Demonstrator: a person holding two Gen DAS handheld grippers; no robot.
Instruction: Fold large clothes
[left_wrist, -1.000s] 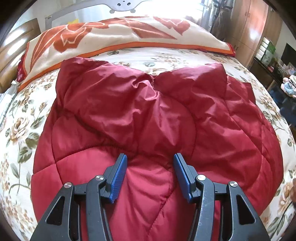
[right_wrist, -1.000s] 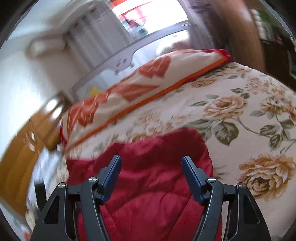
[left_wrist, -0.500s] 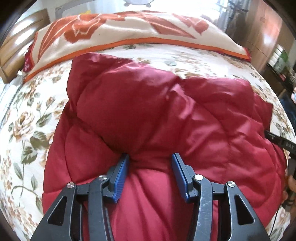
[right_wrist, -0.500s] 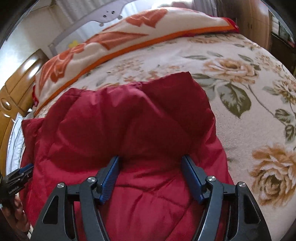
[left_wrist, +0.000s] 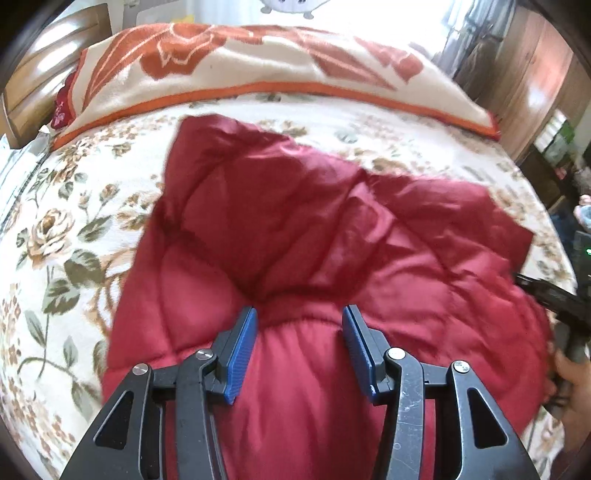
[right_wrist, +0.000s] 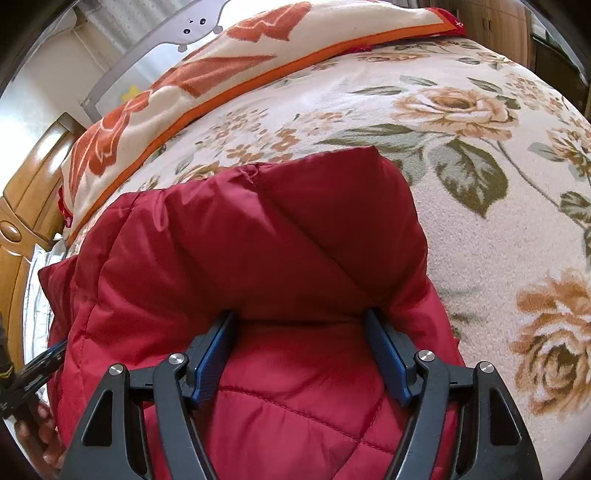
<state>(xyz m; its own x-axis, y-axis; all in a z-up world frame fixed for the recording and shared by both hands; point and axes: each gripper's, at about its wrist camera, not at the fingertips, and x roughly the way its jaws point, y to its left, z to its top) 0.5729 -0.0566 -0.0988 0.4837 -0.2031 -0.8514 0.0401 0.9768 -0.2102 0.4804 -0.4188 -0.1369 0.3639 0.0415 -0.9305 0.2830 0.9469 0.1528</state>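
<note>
One quilted red jacket (left_wrist: 317, 236) lies spread on a bed under a cream bedspread (right_wrist: 480, 192) printed with roses, its puffy panels doubled over into thick folds; a flap of it stands up toward the far side, with floral cloth bare on either flank. The left gripper (left_wrist: 299, 328) bears down on the near part of the jacket, a bulge of padded fabric squeezed between its blue pads (left_wrist: 242, 354), so it is clamped on the garment; the right gripper (right_wrist: 299, 332) sits at the jacket's other end, its jaws set wider and a folded ridge of fabric filling the gap from pad to pad, gripped likewise. A hand (left_wrist: 572, 391) shows at the right edge of the left view; beyond the jacket lies a cream blanket (left_wrist: 258, 62) with orange flowers and an orange border, and a wooden headboard (right_wrist: 26, 206) stands to the left.
</note>
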